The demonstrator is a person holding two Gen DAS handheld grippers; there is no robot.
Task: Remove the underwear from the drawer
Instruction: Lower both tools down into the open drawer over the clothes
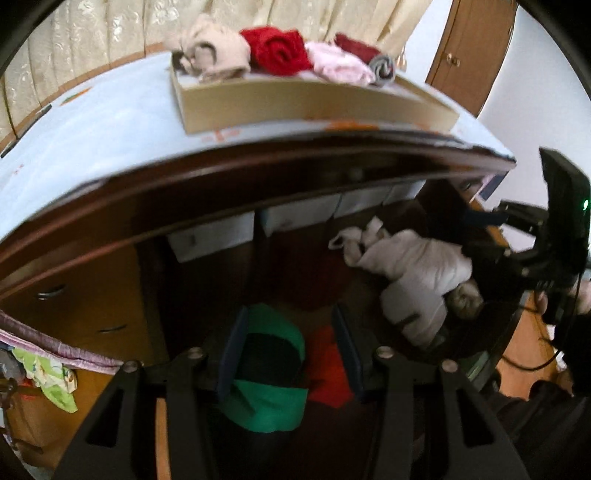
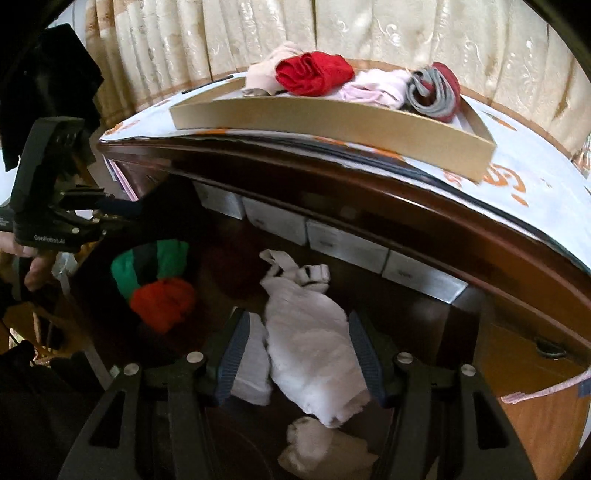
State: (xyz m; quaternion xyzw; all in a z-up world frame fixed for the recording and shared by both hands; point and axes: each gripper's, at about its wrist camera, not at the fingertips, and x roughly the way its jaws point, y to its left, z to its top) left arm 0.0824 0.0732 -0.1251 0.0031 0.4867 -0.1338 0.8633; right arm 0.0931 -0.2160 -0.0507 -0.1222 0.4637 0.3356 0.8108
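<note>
The dark wooden drawer (image 1: 207, 280) stands pulled out under the dresser top. In it a green underwear piece (image 1: 269, 369) lies beside a red one (image 1: 328, 369), and a white garment (image 2: 310, 350) lies further right. My left gripper (image 1: 290, 314) hangs open just above the green piece, one pad at each side, not pressing it. My right gripper (image 2: 297, 321) is open over the white garment, which lies between its pads without being pinched. Each gripper shows in the other's view: the right gripper (image 1: 554, 221), the left gripper (image 2: 55, 206).
A cardboard tray (image 2: 332, 118) on the dresser top holds beige, red, pink, grey and maroon garments. White boxes (image 2: 347, 243) line the drawer's back. Shut drawers with metal handles (image 1: 48, 291) sit to the left. A cream curtain (image 2: 332, 33) hangs behind.
</note>
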